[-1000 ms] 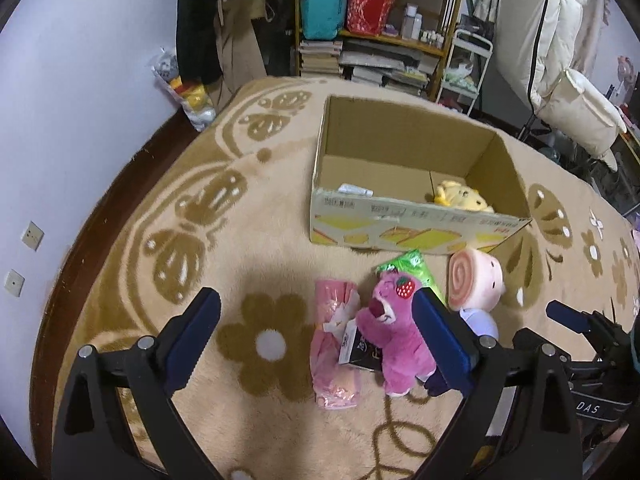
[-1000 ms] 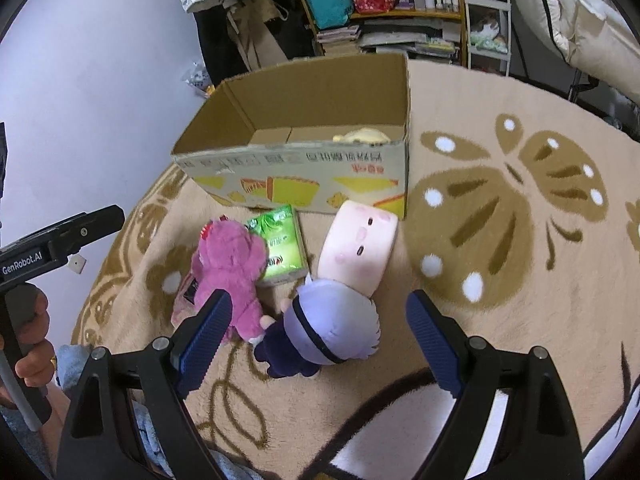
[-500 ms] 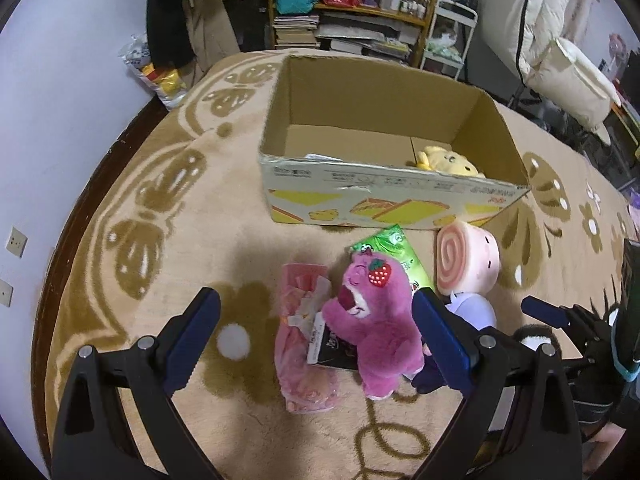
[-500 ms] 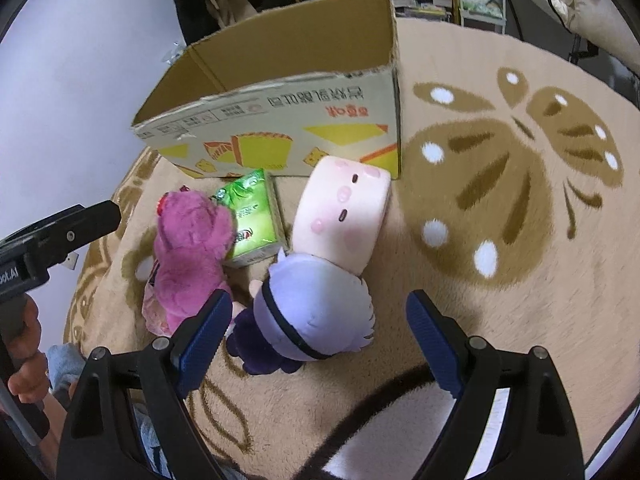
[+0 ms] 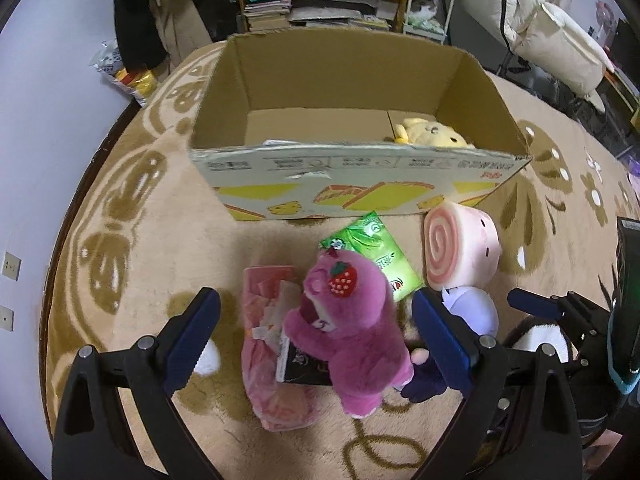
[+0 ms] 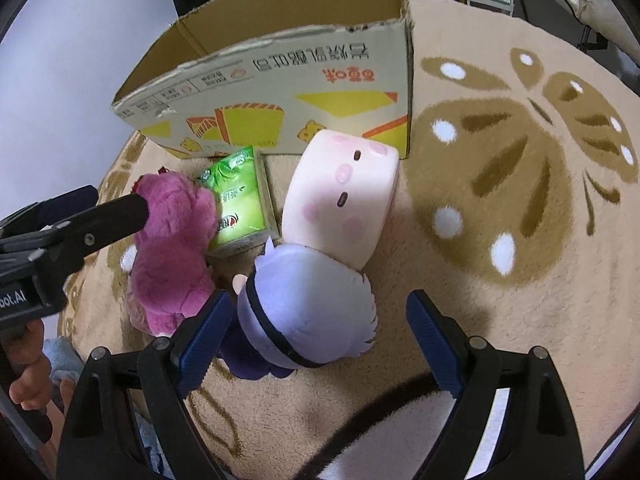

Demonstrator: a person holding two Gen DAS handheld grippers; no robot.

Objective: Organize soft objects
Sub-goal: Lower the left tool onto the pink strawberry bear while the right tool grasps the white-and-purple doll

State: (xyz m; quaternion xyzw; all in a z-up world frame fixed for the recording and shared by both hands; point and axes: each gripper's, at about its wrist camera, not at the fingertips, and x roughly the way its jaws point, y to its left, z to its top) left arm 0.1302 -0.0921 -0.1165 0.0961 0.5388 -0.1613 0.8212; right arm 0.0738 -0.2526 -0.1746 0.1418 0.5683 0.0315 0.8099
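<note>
Your left gripper [image 5: 316,330] stands spread wide around the pink bear [image 5: 352,332], pads clear of it; your right gripper [image 6: 320,332] is likewise spread, holding nothing, the lilac plush [image 6: 308,312] between its fingers; the cardboard box [image 5: 360,184] sits at twelve o'clock of both.

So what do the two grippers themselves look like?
Both match: the left gripper and right gripper have black angular frames with silver screws and dark blue ridged pads. White lettering marks the left one's black body.
</note>
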